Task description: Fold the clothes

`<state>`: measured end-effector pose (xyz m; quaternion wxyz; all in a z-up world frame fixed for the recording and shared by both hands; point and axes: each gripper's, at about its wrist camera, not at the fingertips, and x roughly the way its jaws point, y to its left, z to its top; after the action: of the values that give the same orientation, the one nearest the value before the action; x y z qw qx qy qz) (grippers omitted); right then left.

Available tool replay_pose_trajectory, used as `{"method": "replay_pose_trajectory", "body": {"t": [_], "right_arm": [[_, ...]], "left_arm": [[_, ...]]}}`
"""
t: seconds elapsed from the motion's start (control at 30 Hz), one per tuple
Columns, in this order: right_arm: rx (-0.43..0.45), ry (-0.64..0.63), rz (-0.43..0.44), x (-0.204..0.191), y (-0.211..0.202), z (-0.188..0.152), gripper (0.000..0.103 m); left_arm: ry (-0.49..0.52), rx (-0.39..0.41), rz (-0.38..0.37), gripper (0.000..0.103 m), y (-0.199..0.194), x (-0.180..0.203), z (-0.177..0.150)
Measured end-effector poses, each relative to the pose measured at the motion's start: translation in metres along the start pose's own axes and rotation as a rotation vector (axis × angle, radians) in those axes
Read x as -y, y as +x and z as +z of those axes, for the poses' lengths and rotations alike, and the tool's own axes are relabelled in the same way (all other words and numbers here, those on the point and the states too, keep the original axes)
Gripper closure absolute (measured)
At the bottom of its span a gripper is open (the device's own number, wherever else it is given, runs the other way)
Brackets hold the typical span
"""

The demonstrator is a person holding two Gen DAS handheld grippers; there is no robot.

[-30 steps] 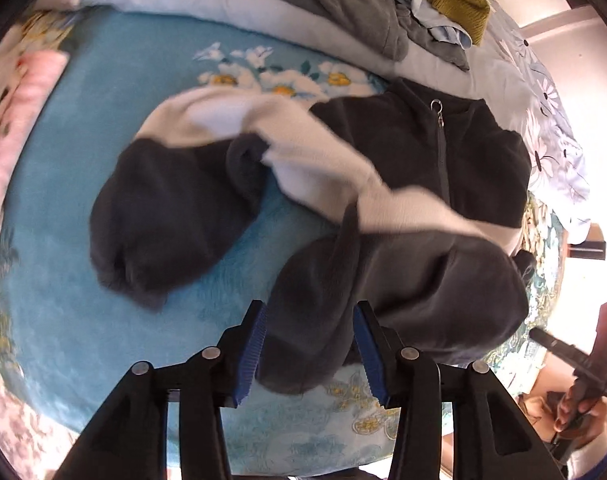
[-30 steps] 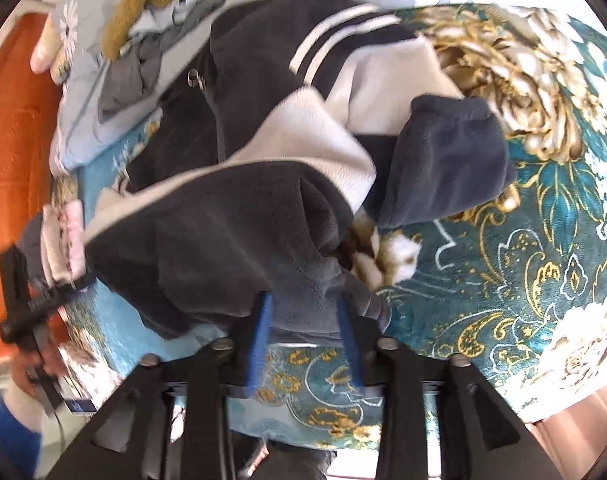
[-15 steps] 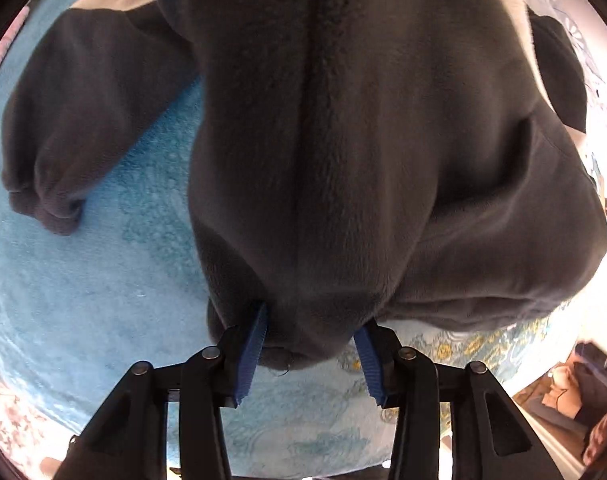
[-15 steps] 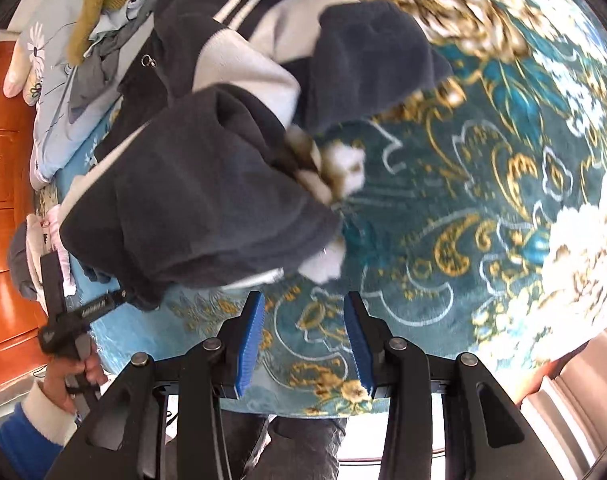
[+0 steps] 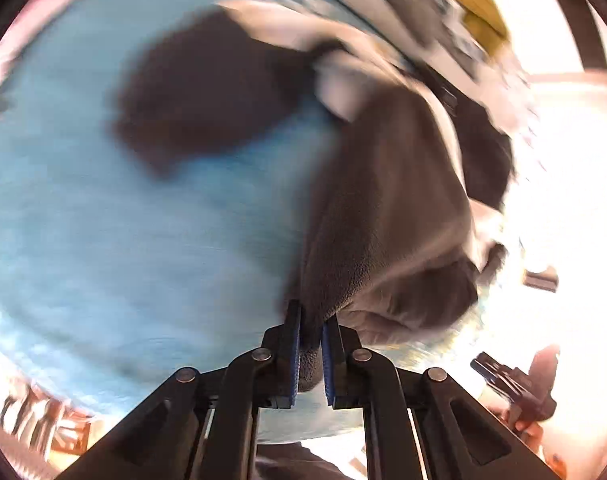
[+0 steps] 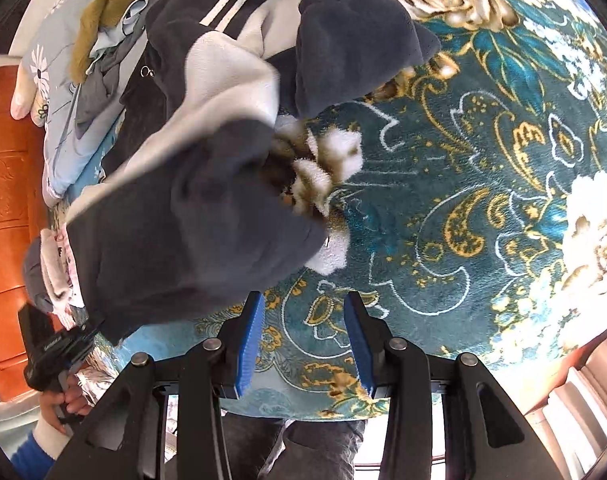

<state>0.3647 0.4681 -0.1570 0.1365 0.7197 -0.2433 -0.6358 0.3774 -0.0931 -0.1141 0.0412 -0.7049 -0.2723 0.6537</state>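
A dark grey and cream fleece zip jacket [image 5: 387, 208] lies bunched on the bed. My left gripper [image 5: 311, 316] is shut on a fold of its dark edge, and the cloth stretches up and away from the pads. This view is motion-blurred. In the right wrist view the same jacket [image 6: 191, 232] fills the upper left, with one sleeve folded across the body. My right gripper [image 6: 303, 300] stands open just off the jacket's near edge, over the blanket, with nothing between its fingers. The left gripper [image 6: 51, 352] shows at the lower left in a hand.
A teal blanket with gold and white flowers [image 6: 483, 200] covers the bed. A heap of other clothes with a mustard garment [image 6: 103, 28] lies at the far side. Folded pink and grey items [image 6: 55, 264] sit by the orange wooden headboard [image 6: 7, 184].
The left gripper's jaws closed on the jacket's dark edge and the hand swung away with it. The right gripper drew back off the jacket a second ago and has since stayed still.
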Motion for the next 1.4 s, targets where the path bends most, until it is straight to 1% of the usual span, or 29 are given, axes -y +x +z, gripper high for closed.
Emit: {"method": "replay_pose_trajectory", "body": {"t": [0.07, 0.13, 0.2, 0.27, 0.37, 0.43, 0.57, 0.6, 0.63, 0.7, 0.77, 0.83, 0.93, 0.97, 1.07, 1.13, 1.17, 1.2, 1.23, 1.27, 1.3, 1.33, 1.4], "right_arm": [[0.000, 0.017, 0.021, 0.003, 0.007, 0.001, 0.061], [-0.006, 0.027, 0.042, 0.003, 0.015, 0.003, 0.061], [-0.026, 0.018, 0.067, -0.001, 0.025, 0.004, 0.061], [-0.060, -0.029, 0.087, -0.012, 0.039, 0.006, 0.061], [-0.082, -0.127, 0.044, -0.030, 0.056, 0.008, 0.059], [-0.088, -0.170, 0.012, -0.037, 0.065, 0.011, 0.059], [-0.108, -0.200, -0.010, -0.047, 0.080, 0.023, 0.059], [-0.113, -0.204, -0.013, -0.049, 0.083, 0.026, 0.059], [-0.119, -0.205, -0.014, -0.050, 0.085, 0.028, 0.059], [-0.132, -0.203, -0.017, -0.052, 0.090, 0.032, 0.059], [-0.136, -0.198, -0.017, -0.053, 0.092, 0.035, 0.059], [-0.130, -0.194, -0.011, -0.055, 0.092, 0.037, 0.059], [-0.132, -0.188, -0.008, -0.058, 0.093, 0.038, 0.059], [-0.133, -0.187, -0.015, -0.059, 0.095, 0.039, 0.059], [-0.139, -0.182, -0.027, -0.062, 0.100, 0.041, 0.059], [-0.147, -0.173, -0.019, -0.065, 0.104, 0.043, 0.059], [-0.150, -0.163, -0.005, -0.066, 0.105, 0.043, 0.061], [-0.152, -0.152, 0.010, -0.067, 0.105, 0.044, 0.072], [-0.153, -0.142, 0.021, -0.068, 0.104, 0.044, 0.085], [-0.153, -0.135, 0.029, -0.069, 0.103, 0.043, 0.088], [-0.151, -0.131, 0.032, -0.070, 0.100, 0.042, 0.091], [-0.149, -0.128, 0.036, -0.072, 0.097, 0.040, 0.092], [-0.142, -0.119, 0.050, -0.073, 0.088, 0.037, 0.093]], "left_arm": [[-0.023, -0.002, 0.047, 0.093, -0.002, -0.013, 0.005], [-0.022, -0.012, 0.093, 0.093, 0.002, -0.015, 0.012], [-0.018, -0.020, 0.109, 0.094, 0.008, -0.005, 0.014], [-0.015, -0.026, 0.113, 0.094, 0.012, 0.001, 0.019], [0.024, -0.038, 0.124, 0.094, 0.017, 0.012, 0.024], [0.053, -0.049, 0.140, 0.094, 0.020, 0.017, 0.025], [0.096, -0.053, 0.174, 0.090, 0.022, 0.021, 0.021], [0.110, -0.052, 0.191, 0.081, 0.022, 0.020, 0.019], [0.125, -0.051, 0.203, 0.065, 0.022, 0.020, 0.017], [0.164, -0.051, 0.216, 0.053, 0.024, 0.019, 0.014], [0.212, -0.070, 0.230, 0.050, 0.029, 0.017, 0.012], [0.255, -0.099, 0.240, 0.044, 0.038, 0.016, 0.011], [0.325, -0.129, 0.272, 0.042, 0.054, 0.014, 0.011], [0.336, -0.134, 0.279, 0.042, 0.058, 0.013, 0.012], [0.323, -0.149, 0.262, 0.042, 0.071, 0.005, 0.016], [0.305, -0.153, 0.238, 0.042, 0.077, 0.001, 0.018], [0.300, -0.157, 0.233, 0.042, 0.078, 0.000, 0.019], [0.291, -0.167, 0.219, 0.044, 0.080, 0.000, 0.019], [0.276, -0.176, 0.199, 0.047, 0.080, -0.001, 0.019], [0.261, -0.182, 0.177, 0.056, 0.079, -0.002, 0.019], [0.251, -0.186, 0.162, 0.071, 0.078, -0.002, 0.018], [0.259, -0.179, 0.165, 0.082, 0.075, 0.001, 0.017], [0.288, -0.179, 0.152, 0.086, 0.071, 0.007, 0.012]]}}
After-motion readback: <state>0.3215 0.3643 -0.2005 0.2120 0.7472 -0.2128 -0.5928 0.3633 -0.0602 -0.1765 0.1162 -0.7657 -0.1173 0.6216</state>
